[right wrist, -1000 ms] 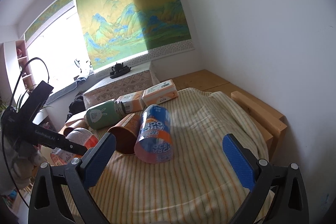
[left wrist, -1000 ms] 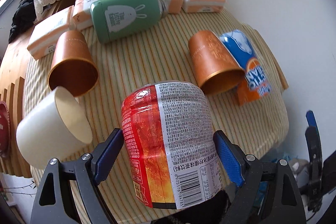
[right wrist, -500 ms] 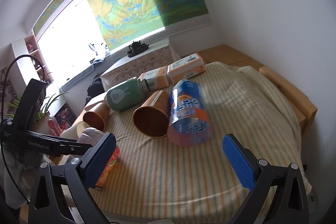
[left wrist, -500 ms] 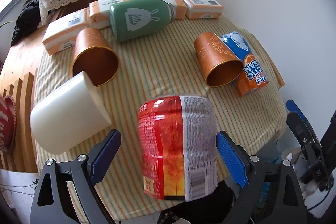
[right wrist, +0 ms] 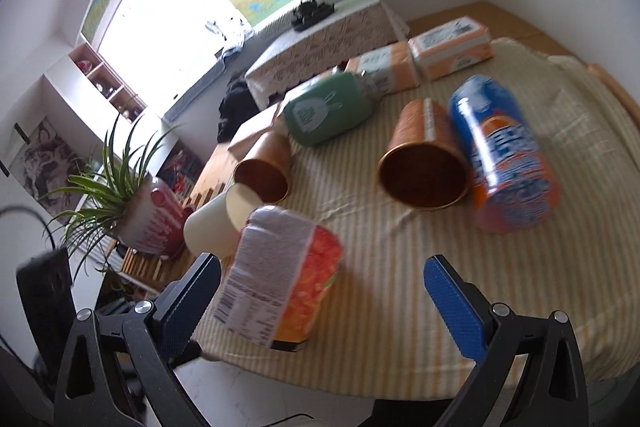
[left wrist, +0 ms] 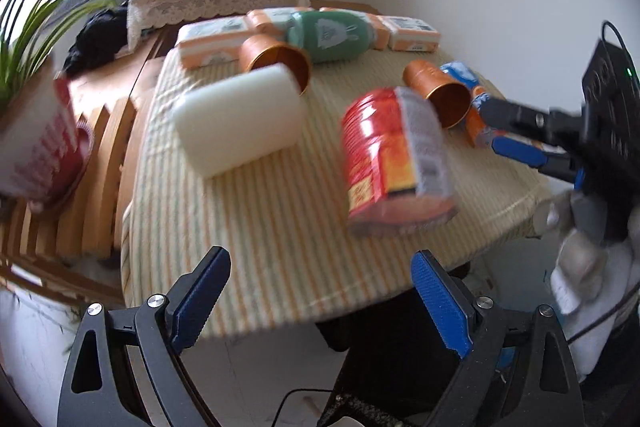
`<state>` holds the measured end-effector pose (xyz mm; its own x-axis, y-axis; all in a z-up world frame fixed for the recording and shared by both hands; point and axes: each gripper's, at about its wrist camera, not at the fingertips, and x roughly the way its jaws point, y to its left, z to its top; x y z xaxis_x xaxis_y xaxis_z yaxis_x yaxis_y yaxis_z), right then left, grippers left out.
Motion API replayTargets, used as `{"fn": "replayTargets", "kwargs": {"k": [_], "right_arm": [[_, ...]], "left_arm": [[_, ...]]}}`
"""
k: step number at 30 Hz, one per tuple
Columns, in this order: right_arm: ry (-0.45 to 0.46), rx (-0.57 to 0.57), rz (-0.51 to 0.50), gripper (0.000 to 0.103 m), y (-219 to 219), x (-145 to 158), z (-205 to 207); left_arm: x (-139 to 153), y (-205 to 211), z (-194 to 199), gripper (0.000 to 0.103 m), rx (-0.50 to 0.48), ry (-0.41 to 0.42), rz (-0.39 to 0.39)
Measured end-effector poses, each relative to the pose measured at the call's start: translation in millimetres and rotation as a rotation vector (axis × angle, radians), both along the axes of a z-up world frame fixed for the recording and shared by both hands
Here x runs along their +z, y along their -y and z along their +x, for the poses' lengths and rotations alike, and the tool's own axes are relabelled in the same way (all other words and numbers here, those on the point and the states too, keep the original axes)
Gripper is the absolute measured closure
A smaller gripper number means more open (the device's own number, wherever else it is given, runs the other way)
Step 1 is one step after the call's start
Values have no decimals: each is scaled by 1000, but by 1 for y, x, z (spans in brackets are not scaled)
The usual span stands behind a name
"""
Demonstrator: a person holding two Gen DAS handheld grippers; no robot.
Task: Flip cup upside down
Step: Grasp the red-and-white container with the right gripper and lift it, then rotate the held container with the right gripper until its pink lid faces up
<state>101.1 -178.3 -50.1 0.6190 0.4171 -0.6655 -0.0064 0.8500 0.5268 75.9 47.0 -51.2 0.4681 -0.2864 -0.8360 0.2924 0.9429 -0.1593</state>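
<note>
cups still lying down

both my grippers, left gripper (left wrist: 320, 301) and right gripper (right wrist: 322, 301), have released jaws holding nothing. the nearest copper cup (right wrist: 424, 157) lies on its side on the striped tabletop (right wrist: 400, 267), beside the blue can (right wrist: 504, 155). i should pinch its wall gently, then turn its mouth down.

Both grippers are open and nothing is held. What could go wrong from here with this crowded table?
The red cup stands close to the near table edge; a nudge could tip it off. The copper cup lies against the blue-orange can, so the right gripper may roll the can when grasping. The white cup lies against another copper cup, leaving little room for the jaws.
</note>
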Motion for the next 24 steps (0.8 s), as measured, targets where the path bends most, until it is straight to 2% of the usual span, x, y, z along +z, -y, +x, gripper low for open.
{"fn": "replayTargets", "kwargs": {"k": [4,10,19,24], "right_arm": [[-107,30,30,3,-14,-9,20],[-235,59,98,3,-25,-19,48],[-342,64,109,3,-27,-35,79],[-344,80,146,18,-21,-37,81]], "left_arm": [[-22,-21,-15,9,41,-35,-23],[-37,-35,-29,9,56,-31,-46],[-44,-43,-26,9,76,-34,-68],[-48,-44,-23,9,82,-41,-69]]}}
